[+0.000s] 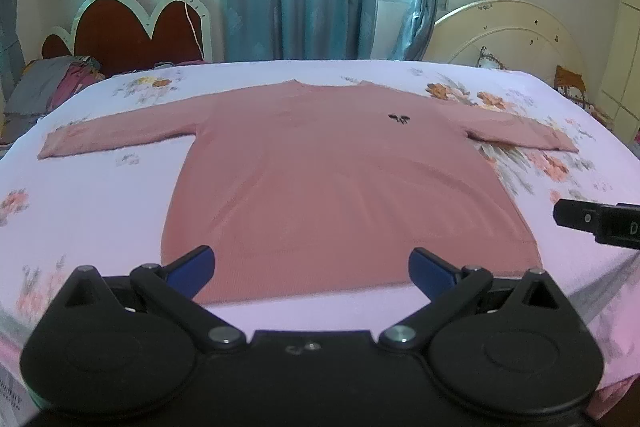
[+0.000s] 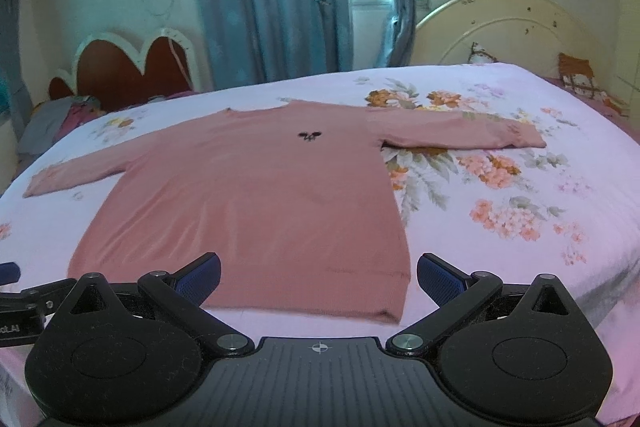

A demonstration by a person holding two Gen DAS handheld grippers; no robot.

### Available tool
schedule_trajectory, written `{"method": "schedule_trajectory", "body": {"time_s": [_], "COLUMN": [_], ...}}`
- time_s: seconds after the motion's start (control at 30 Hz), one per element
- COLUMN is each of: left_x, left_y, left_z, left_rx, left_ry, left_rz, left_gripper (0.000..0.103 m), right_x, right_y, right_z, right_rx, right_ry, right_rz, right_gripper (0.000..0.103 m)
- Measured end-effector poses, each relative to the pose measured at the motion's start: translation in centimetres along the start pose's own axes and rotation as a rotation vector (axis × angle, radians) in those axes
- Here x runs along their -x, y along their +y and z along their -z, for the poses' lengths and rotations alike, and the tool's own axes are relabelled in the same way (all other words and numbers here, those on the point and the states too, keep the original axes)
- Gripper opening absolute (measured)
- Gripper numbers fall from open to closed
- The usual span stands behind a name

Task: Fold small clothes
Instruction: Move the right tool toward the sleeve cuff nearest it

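Pink sweater (image 1: 344, 187) lies flat, front up, sleeves spread, on the floral bed sheet (image 1: 92, 203). Left tool (image 1: 312, 269) hovers at its hem, blue fingers wide apart and empty; right tool (image 2: 318, 277) likewise spread and empty, near the hem's right corner.

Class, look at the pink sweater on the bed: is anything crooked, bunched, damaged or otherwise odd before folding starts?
Nothing stands out. The pink sweater lies flat and face up on the floral sheet, both sleeves spread out to the sides, hem nearest the cameras. Both tools are open and hold nothing: the left tool and right tool hover at the hem.
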State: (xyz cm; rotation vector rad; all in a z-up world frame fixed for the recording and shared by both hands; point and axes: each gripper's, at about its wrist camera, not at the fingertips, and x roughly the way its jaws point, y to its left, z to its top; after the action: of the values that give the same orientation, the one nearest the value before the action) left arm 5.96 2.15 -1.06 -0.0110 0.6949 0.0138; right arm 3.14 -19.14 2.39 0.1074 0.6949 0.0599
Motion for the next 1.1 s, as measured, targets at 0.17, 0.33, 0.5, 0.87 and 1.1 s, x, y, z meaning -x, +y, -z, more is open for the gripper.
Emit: {"method": "schedule_trajectory", "body": {"time_s": [0.17, 0.33, 0.5, 0.87, 1.1], "left_x": [-2.4, -4.7, -7.0, -11.9, -15.4], "left_y": [1.2, 2.2, 2.8, 0.1, -2.4], "left_z": [-2.2, -3.9, -5.4, -8.0, -10.7], "left_rx": [-0.007, -0.015, -0.012, -0.032, -0.021], "left_ry": [-0.010, -0.014, -0.010, 0.046, -0.002], "left_rz": [0.024, 0.057, 0.074, 0.145, 0.041], "left_gripper": [0.103, 0.103, 0.103, 0.103, 0.103], "right_x": [-2.4, -4.4, -5.9, -9.2, -15.1], "right_y": [0.7, 1.1, 1.0, -3.6, -11.7], "right_z": [-2.1, -3.9, -4.9, -7.3, -11.0], "right_rx": [-0.013, -0.033, -0.050, -0.072, -0.141], "right_ry": [-0.011, -0.018, -0.019, -0.021, -0.041], "right_rz": [0.035, 0.078, 0.125, 0.203, 0.251], "right_gripper": [0.103, 0.103, 0.103, 0.103, 0.103]}}
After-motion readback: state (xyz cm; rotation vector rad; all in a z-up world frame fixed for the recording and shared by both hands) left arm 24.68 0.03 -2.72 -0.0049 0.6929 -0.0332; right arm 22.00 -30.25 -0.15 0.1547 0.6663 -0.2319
